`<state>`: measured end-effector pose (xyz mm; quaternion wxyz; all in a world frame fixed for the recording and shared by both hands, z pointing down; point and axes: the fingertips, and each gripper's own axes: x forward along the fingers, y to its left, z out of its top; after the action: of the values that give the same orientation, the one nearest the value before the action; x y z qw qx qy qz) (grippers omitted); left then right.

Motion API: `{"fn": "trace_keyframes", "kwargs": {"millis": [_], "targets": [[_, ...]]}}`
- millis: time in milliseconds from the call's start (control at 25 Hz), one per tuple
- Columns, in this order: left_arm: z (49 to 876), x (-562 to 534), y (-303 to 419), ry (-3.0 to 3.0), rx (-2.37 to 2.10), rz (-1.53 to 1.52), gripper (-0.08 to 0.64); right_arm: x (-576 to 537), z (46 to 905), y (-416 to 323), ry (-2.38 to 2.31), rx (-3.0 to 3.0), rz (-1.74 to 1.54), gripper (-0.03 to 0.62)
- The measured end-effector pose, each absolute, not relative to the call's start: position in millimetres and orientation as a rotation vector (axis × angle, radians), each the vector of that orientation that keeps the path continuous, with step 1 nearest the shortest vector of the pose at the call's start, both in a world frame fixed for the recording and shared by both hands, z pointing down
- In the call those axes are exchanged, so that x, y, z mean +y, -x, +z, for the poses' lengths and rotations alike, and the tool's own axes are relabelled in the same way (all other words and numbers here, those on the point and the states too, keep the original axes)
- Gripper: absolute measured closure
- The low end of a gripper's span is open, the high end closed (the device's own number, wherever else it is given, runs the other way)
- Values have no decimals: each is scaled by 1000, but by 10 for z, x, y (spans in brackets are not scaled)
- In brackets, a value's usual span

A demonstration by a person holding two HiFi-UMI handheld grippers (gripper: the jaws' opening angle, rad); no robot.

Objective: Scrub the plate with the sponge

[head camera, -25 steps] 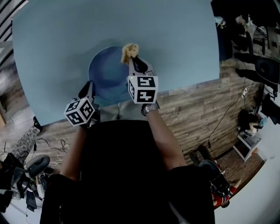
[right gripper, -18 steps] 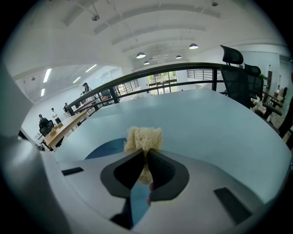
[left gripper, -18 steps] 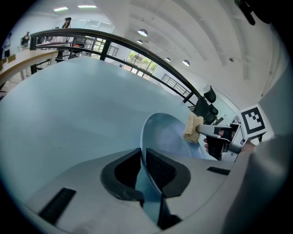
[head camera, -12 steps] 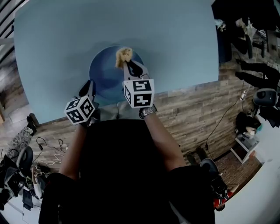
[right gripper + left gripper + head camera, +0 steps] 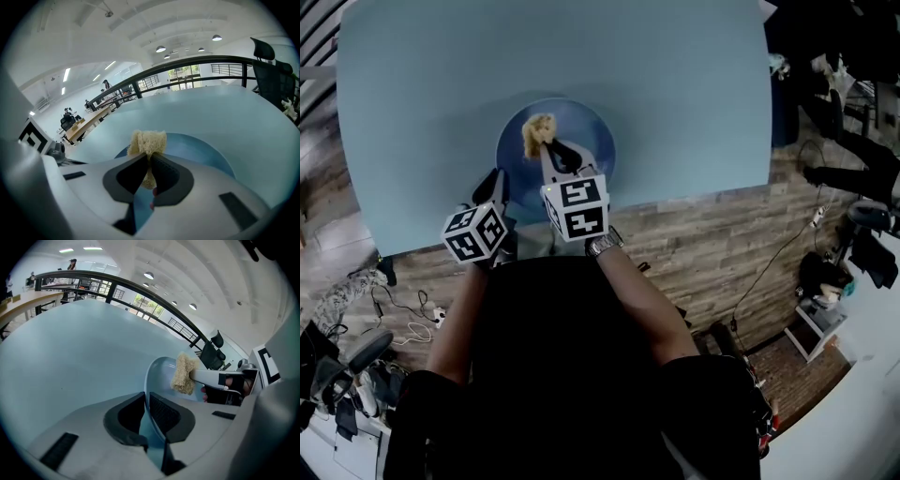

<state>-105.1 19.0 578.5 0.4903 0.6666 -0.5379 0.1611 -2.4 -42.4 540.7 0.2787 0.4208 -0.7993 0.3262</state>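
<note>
Pale blue and smooth, the bench (image 5: 675,94) fills the upper half of our head view, with wood-plank floor (image 5: 703,225) below its near edge. Close to that edge sits the round blue plate (image 5: 586,129) — shallow and glossy, with a raised rim.

Our left gripper (image 5: 494,183) has its fingers closed on the plate's near-left rim. In the left gripper view the thin edge runs straight between the two dark ribbed pads. The plate looks slightly tipped up there, though we cannot be sure. We judge this grip is meant to stop the plate sliding or spinning under the rubbing.

Our right gripper (image 5: 549,150) reaches in from the near side, its fingers pinched tight on the sponge (image 5: 536,134) — a tan, coarse, fibrous lump that bulges past the tips. The sponge rests on the plate's face, left of centre. We take it that it is held by its back end so the rough part meets the dish and the hard fingers do not. Scrubbing seems under way; the far and right parts of the plate lie bare.
</note>
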Motion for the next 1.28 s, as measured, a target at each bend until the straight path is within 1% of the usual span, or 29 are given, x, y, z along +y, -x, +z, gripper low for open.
{"fn": "trace_keyframes", "kwargs": {"millis": [280, 600, 1280], "targets": [[5785, 202, 1070, -1609, -1321, 378, 555, -371, 5413, 369, -1038, -2197, 874, 558], [5768, 162, 1094, -1595, -1331, 370, 554, -365, 5508, 558, -973, -2195, 875, 558], [5794, 169, 1098, -1601, -1335, 379, 554, -419, 5600, 499, -983, -2183, 894, 558]]}}
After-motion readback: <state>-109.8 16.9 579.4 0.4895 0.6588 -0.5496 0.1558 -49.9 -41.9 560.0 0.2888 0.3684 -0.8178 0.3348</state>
